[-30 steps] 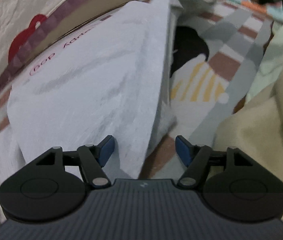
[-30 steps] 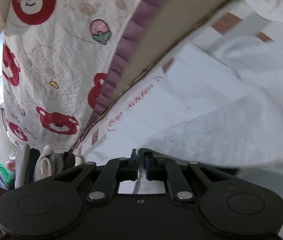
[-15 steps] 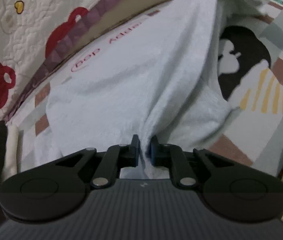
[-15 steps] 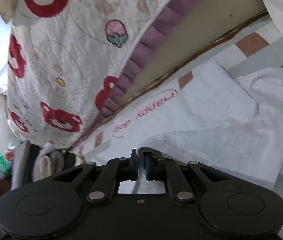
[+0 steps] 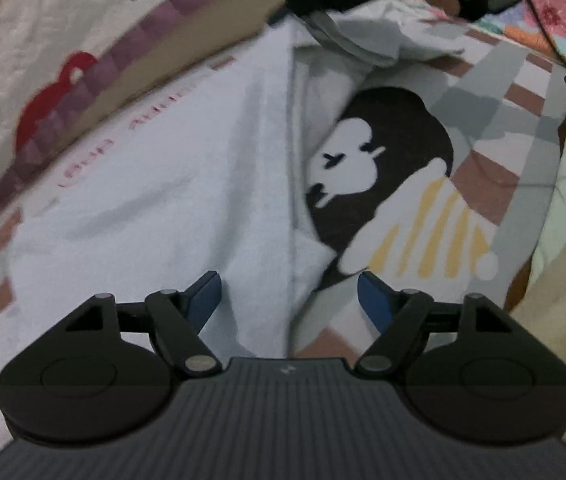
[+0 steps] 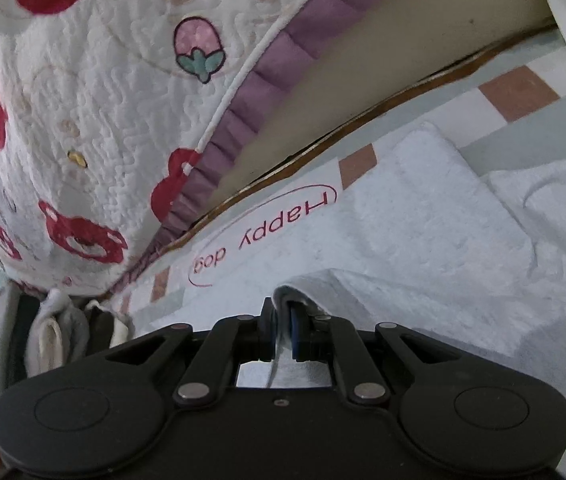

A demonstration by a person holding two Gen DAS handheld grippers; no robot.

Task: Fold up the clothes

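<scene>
White garment (image 5: 187, 208) lies flat on checked sheet (image 5: 495, 184). Left gripper (image 5: 287, 298) wide, jaws just opened, nothing between pads. Right gripper (image 6: 282, 330) clamped on garment hem. Advice: lower hem level onto cloth, align edges, then release.

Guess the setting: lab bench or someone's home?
Probably a home bedroom, folding done on a bed. Cues: the checked bedsheet with a cartoon print, the quilted bear-print cover with a purple frill, and stacked clothes beside it.
</scene>
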